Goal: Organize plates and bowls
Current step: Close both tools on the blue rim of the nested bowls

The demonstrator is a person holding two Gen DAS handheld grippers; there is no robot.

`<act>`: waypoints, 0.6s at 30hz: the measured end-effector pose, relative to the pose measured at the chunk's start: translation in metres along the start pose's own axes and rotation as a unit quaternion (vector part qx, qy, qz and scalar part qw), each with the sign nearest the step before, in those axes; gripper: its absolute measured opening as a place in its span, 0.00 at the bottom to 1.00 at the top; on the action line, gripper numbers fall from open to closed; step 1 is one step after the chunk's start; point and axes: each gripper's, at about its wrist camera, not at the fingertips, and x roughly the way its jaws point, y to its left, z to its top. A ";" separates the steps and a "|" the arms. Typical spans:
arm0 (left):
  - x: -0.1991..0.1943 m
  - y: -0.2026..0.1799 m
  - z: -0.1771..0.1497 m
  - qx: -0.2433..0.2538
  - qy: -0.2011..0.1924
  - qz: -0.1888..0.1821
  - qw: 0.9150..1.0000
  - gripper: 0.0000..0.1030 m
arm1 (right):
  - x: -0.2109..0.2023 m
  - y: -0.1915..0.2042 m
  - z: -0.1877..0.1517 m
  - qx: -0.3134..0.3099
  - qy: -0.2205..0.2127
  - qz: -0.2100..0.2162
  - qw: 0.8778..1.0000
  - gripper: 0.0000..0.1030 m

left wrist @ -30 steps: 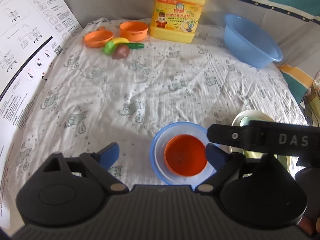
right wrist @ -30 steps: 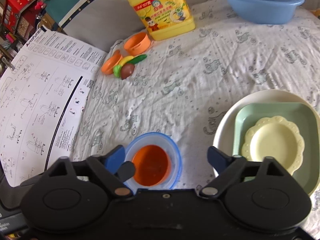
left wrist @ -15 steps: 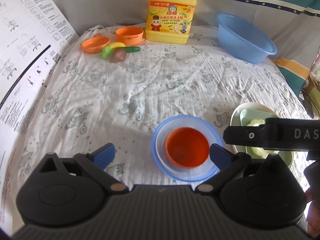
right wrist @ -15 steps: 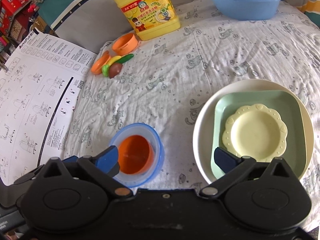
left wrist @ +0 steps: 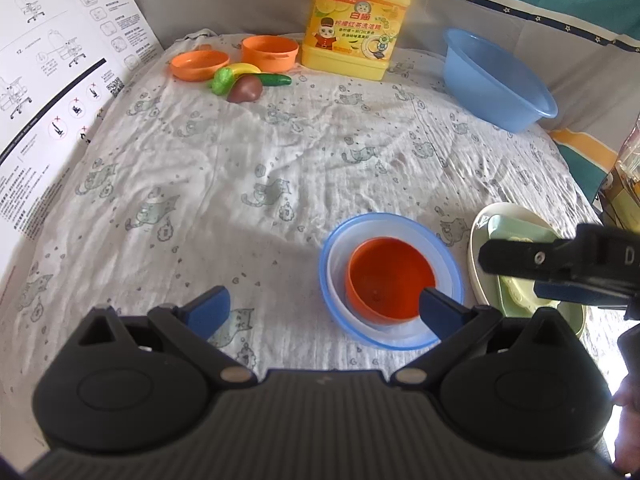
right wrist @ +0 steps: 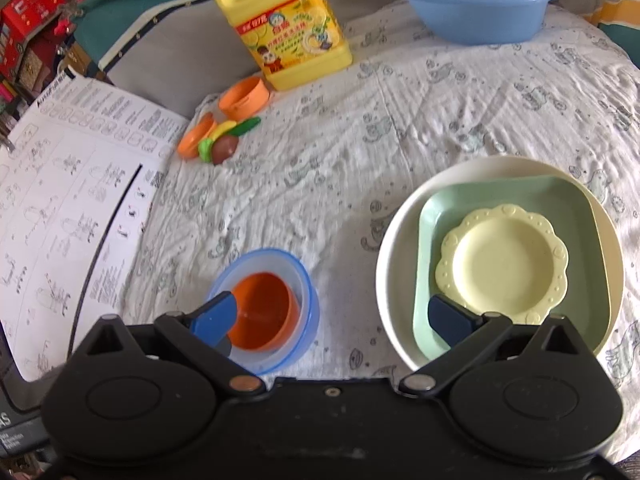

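An orange bowl sits nested in a clear bowl inside a blue-rimmed bowl on the cat-print cloth. To its right a white plate carries a green square plate and a scalloped yellow plate. My left gripper is open, its right fingertip over the bowl stack's near edge. My right gripper is open and empty, one fingertip over the bowls and the other over the plates. Its body hides part of the plates in the left wrist view.
At the back stand a yellow detergent jug, a blue basin, two orange toy pots and toy vegetables. A large instruction sheet lies along the left edge. Clutter stands beyond the right edge.
The right gripper has drawn away to the right of the bowls, so the plates now fill more of its view. The left gripper has sunk slightly toward the bowl stack.
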 end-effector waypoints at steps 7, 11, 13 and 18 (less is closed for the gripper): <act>0.008 0.001 0.003 0.001 0.003 -0.014 1.000 0.98 | 0.010 0.004 0.005 0.011 0.014 0.009 1.000 1.00; 0.014 0.003 0.004 -0.003 0.009 -0.024 1.000 0.94 | 0.019 0.006 0.006 0.006 0.033 -0.007 0.999 1.00; 0.016 0.005 0.004 -0.004 0.012 -0.028 1.000 0.91 | 0.024 0.007 0.006 0.005 0.043 -0.006 0.999 1.00; 0.022 0.008 0.005 -0.006 0.018 -0.041 0.999 0.84 | 0.032 0.018 0.007 -0.021 0.059 -0.013 0.998 0.86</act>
